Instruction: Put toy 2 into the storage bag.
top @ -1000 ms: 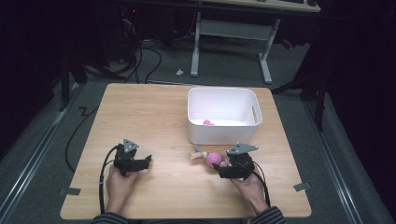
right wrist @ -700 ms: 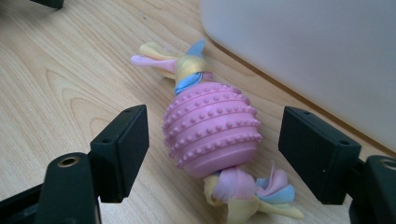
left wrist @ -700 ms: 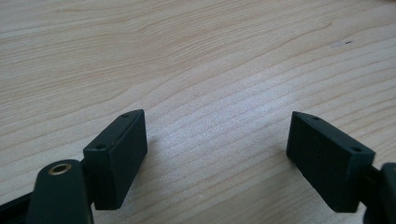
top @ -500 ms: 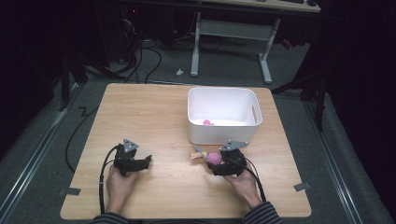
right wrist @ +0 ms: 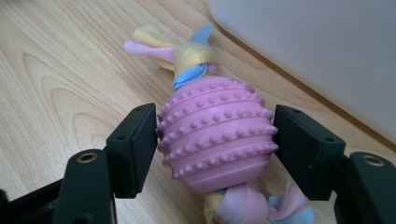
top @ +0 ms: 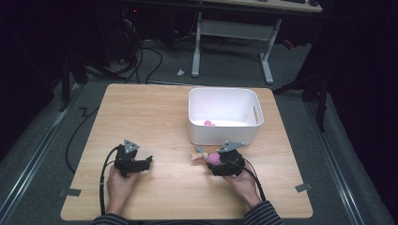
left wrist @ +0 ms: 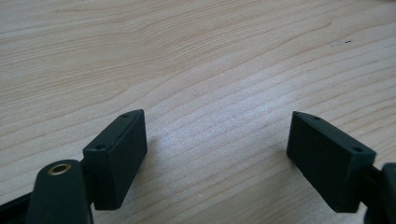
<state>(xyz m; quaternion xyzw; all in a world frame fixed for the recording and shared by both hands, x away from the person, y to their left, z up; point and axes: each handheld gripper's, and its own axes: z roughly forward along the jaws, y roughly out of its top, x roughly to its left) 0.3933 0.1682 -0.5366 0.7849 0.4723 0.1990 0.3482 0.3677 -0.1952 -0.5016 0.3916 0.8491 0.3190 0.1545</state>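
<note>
A pink studded rubber ball toy [right wrist: 215,133] with knotted pastel cloth tails lies on the wooden table [top: 155,117], just in front of the white bin [top: 224,93]. My right gripper [right wrist: 215,140] has just been closing, and both pads now press on the ball's sides. From above, the toy [top: 209,157] pokes out to the left of that gripper [top: 220,161]. My left gripper [top: 146,162] rests on the table at the front left, open, with bare wood between its jaws; its pads [left wrist: 119,154] stand wide apart.
The white bin holds a small pink object [top: 209,123] near its front wall. Its white wall [right wrist: 327,56] rises close behind the toy in the right gripper view. Cables and desk legs [top: 265,51] stand on the floor beyond the table.
My right gripper has moved left and down over the pink toy, and its jaws have come together on the ball. The left gripper has stayed in place.
</note>
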